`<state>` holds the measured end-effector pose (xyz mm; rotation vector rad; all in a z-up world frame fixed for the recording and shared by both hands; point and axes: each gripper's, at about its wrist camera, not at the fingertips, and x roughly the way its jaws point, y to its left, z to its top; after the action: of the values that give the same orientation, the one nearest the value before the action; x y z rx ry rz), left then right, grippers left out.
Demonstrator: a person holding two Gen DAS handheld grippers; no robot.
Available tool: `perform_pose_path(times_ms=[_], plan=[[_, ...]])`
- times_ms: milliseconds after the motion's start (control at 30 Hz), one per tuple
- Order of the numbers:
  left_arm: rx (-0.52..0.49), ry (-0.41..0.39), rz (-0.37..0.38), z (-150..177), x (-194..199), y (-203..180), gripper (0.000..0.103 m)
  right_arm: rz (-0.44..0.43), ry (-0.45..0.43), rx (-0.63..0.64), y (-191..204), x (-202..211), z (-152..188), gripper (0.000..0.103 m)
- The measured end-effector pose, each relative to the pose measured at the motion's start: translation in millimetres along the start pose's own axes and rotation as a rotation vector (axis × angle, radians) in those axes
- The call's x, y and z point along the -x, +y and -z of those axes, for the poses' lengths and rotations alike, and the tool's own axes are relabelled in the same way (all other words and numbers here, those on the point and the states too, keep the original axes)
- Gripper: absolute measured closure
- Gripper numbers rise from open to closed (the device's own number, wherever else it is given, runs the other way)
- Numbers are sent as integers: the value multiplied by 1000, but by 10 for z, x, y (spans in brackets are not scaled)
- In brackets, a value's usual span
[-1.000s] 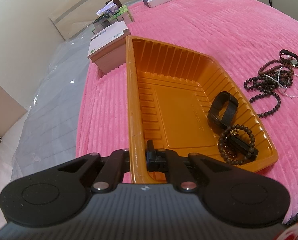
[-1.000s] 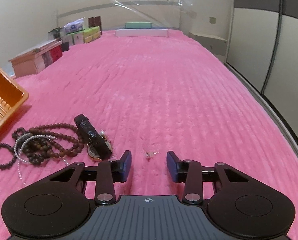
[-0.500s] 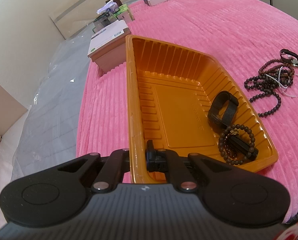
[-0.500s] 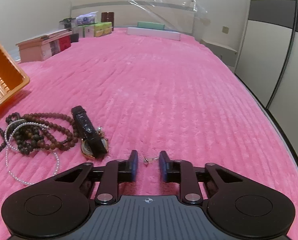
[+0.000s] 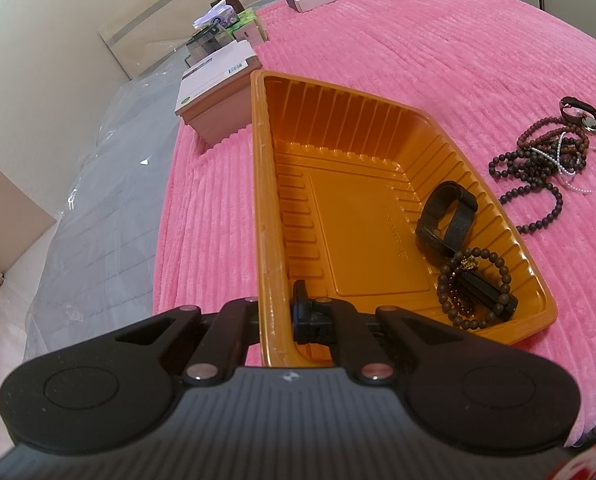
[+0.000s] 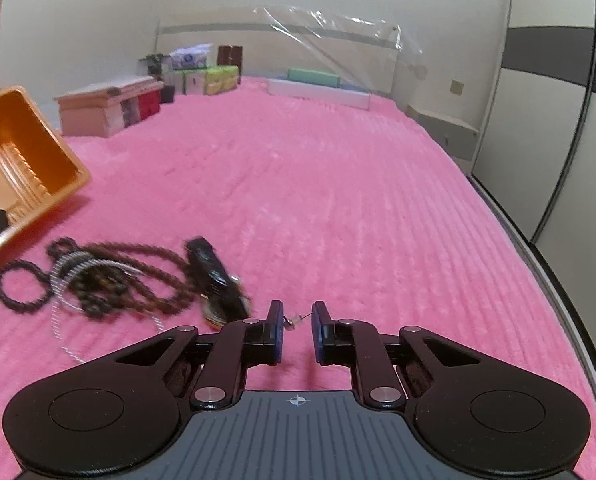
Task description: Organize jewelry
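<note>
My left gripper (image 5: 275,308) is shut on the near rim of the orange tray (image 5: 265,184). In the tray lie a black watch (image 5: 448,214) and a dark bead bracelet (image 5: 472,288). On the pink blanket to the right lie tangled bead necklaces (image 5: 542,160) and a gold-faced watch (image 5: 582,114). In the right wrist view, my right gripper (image 6: 297,322) has its jaws narrowed around a small earring (image 6: 293,320), which spans the gap between them. The necklaces (image 6: 97,276) and watch (image 6: 217,280) lie left of it, and the tray (image 6: 21,160) is at far left.
A pink box (image 5: 217,92) stands just beyond the tray, with more boxes (image 5: 225,28) behind it. Long flat boxes (image 6: 318,88) lie at the bed's far end. Plastic sheeting (image 5: 97,208) covers the bed's left side. A wardrobe (image 6: 558,120) stands on the right.
My right gripper's jaws closed in around the earring, then tilted up and shifted; the view is now blurred with motion. The left gripper and tray stayed still.
</note>
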<state>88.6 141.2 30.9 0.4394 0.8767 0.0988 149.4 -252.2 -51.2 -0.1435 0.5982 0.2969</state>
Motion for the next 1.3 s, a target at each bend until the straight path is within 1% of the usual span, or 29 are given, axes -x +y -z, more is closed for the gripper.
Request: perform_pose_path(times_ms=[200, 533, 733, 900, 1067, 1300], plan=[[0, -1, 1, 0, 0, 1, 100, -95, -27, 17, 332, 114, -151, 88], [-1, -10, 8, 29, -8, 19, 100, -334, -64, 72, 1194, 203, -460, 88], [4, -16, 15, 46, -10, 33, 100, -447, -83, 126, 1692, 207, -657, 88], [9, -19, 21, 62, -14, 48, 100, -507, -89, 184, 2013, 203, -764, 88], [13, -22, 23, 74, -14, 48, 100, -552, -81, 229, 2247, 167, -782, 88], [15, -22, 23, 80, -15, 47, 100, -589, -62, 244, 2365, 136, -717, 88]])
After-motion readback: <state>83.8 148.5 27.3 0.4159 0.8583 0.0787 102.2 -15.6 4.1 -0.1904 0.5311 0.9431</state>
